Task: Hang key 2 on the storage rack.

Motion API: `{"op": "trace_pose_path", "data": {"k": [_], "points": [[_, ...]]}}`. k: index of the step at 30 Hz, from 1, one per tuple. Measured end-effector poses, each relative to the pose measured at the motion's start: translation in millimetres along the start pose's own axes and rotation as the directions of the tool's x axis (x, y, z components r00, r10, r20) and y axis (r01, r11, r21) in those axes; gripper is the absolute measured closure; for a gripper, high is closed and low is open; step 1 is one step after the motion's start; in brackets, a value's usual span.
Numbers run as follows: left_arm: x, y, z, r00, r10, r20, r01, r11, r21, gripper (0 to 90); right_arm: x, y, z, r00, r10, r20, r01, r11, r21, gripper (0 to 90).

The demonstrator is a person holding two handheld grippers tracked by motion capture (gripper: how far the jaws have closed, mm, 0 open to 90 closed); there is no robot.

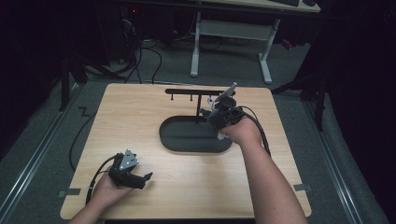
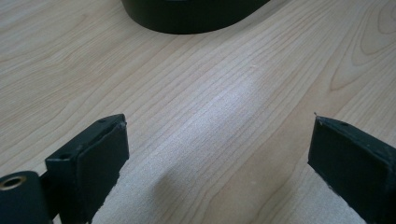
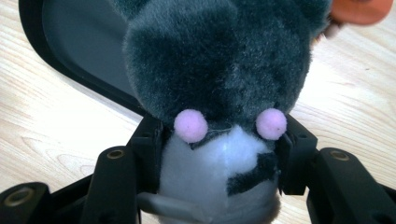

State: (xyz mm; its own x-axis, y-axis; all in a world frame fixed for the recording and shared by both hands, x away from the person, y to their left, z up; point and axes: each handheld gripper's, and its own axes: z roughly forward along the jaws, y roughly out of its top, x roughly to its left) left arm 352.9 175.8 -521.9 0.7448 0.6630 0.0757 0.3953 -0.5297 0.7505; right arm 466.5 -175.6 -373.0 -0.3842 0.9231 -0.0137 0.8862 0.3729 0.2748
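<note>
A grey plush toy [image 3: 219, 60] with two pink cheek dots and a white front is clamped between the jaws of my right gripper [image 3: 217, 154]. In the high view the right gripper [image 1: 219, 114] holds the plush toy [image 1: 208, 115] above the right end of a black oval tray [image 1: 168, 135], beside a thin black rack [image 1: 196, 92] with small hooks. My left gripper [image 1: 145, 180] rests low over the table's near left part. Its jaws stand wide apart in the left gripper view [image 2: 219, 154], with bare wood between them.
The light wooden table [image 1: 140, 112] has free room left of the tray [image 2: 187, 14] and along the front. An orange shape [image 3: 359, 9] shows past the toy's top. The tray's rim [image 3: 79, 37] lies under the toy. Cables and a desk frame [image 1: 229, 32] lie beyond the table.
</note>
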Motion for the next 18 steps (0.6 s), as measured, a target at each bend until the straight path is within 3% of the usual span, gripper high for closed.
{"op": "trace_pose_path", "data": {"k": [13,18], "points": [[0.0,-0.4,0.5,1.0,0.005,0.003,-0.005,1.0,0.007,6.0,-0.1,1.5,13.5,0.9997,0.012,-0.019,-0.012,1.0,-0.014,45.1],[-0.2,-0.7,0.9,1.0,0.008,0.005,-0.008,0.9999,0.008,6.0,0.5,3.0,17.6,0.9994,0.027,-0.019,-0.028,0.999,-0.027,36.0]]}}
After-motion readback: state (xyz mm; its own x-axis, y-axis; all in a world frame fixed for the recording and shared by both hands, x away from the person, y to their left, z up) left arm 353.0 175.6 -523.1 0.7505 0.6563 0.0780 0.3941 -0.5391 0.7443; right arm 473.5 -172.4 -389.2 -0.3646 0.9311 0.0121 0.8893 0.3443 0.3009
